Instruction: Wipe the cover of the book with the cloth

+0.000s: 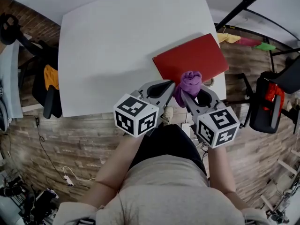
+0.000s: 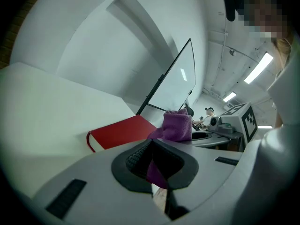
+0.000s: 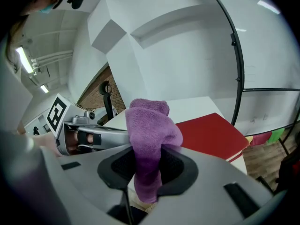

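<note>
Now: smooth red hardback book lies flat at the white table's near right corner. Fuzzy purple cloth, bunched, hangs over its near edge, clamped in my right gripper; my left gripper pinches a trailing end.

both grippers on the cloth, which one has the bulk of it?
The right gripper: the purple cloth bunches up out of its shut jaws. The left gripper pinches only a thin edge of it.
</note>
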The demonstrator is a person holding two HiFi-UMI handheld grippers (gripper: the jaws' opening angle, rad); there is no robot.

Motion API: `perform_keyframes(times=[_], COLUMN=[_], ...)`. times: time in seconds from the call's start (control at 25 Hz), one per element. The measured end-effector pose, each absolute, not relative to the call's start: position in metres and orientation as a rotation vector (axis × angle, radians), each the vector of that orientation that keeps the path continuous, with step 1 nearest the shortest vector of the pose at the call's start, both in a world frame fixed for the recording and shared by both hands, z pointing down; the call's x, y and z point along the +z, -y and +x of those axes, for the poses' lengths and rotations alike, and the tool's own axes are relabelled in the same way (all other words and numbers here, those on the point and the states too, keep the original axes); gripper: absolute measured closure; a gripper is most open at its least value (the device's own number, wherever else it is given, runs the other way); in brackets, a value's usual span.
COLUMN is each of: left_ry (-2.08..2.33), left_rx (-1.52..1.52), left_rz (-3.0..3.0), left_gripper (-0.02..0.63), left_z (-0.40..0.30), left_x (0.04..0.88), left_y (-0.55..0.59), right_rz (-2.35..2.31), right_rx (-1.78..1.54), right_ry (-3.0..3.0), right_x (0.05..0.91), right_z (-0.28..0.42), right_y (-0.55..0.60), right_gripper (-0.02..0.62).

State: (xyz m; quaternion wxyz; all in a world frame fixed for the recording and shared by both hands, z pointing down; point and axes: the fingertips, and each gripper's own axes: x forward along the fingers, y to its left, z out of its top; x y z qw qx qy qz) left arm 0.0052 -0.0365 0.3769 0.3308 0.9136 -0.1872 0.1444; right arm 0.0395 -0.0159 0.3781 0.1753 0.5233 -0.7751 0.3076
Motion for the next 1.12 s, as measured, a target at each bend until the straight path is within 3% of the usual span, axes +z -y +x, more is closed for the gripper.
perform_keyframes(times=[1.12], left_ry=[0.346], left_rx=[0.500], left_rz=[2.331], left_gripper=[0.586], left_z=[0.005], left_x=[0.425], left_y=[0.035], right_rz=[1.474], right_rx=[0.940], right_ry=[2.087], right_x=[0.430], right_z=[0.031], right_y=[0.024], right_gripper=[0.480])
